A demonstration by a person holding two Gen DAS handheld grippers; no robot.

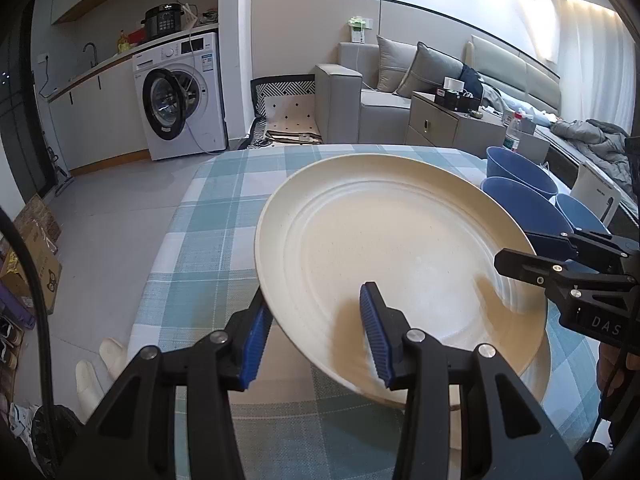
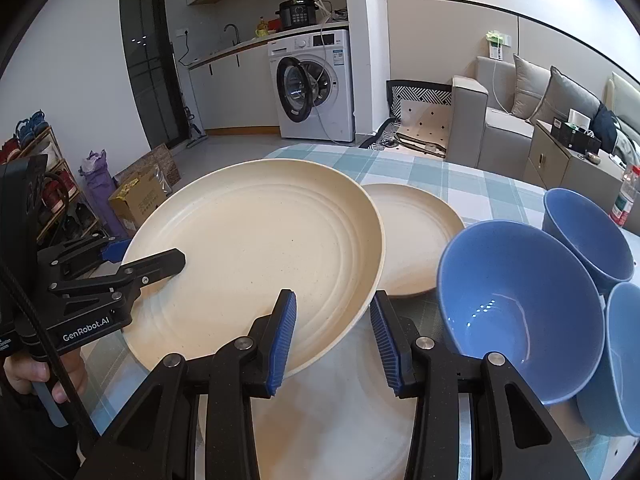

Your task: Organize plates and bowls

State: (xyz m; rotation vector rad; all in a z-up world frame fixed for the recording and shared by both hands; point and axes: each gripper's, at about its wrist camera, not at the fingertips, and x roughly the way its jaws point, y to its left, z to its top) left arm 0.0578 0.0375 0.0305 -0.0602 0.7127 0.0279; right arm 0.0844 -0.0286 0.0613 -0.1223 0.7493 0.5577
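Large plate (image 2: 256, 240) sits tilted above the worktop (image 2: 480, 188), left gripper (image 1: 316, 336) on its 7 o'clock rim, right gripper (image 2: 334, 340) at 5. Smaller plate (image 2: 412, 236) behind at 2 o'clock; three bowls (image 2: 520, 300) at 3.

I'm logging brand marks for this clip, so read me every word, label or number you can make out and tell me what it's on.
"GenRobot.AI" on the body of the left gripper, in the right wrist view.
"DAS", cut off at the picture's edge, on the body of the right gripper, in the left wrist view.
Washing machine: stickers and panel print too small to read.
Cardboard box: print blurred.
Water bottle: label unreadable.
Pressure cooker: panel too small.
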